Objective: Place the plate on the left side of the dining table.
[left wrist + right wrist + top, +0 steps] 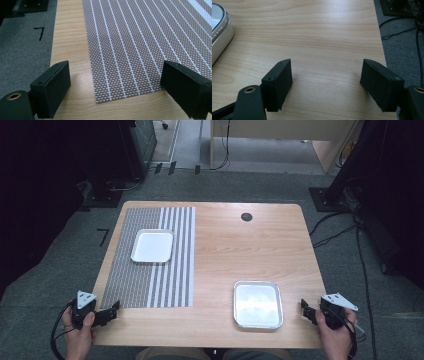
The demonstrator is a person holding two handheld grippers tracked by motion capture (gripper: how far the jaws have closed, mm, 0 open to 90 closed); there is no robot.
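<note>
A person's hand holds my left gripper (116, 308) at the table's near left corner, open and empty. Its jaws (117, 86) straddle the near corner of a woven striped placemat (130, 45). That placemat (150, 270) carries a white square tray (152, 246) at its far end. At the near right edge my right gripper (304, 308) is also open, its jaws (325, 80) wide over bare wood with nothing between them. A shiny metal tray (258, 304) lies empty to its left, and its rounded rim (222, 35) shows at the left of the right gripper view.
The wooden table (235, 250) has a round black cable hole (246, 217) near its far edge. Grey carpet, cables (365, 270) and dark equipment stands surround it. A black mark (40, 32) is on the floor left of the table.
</note>
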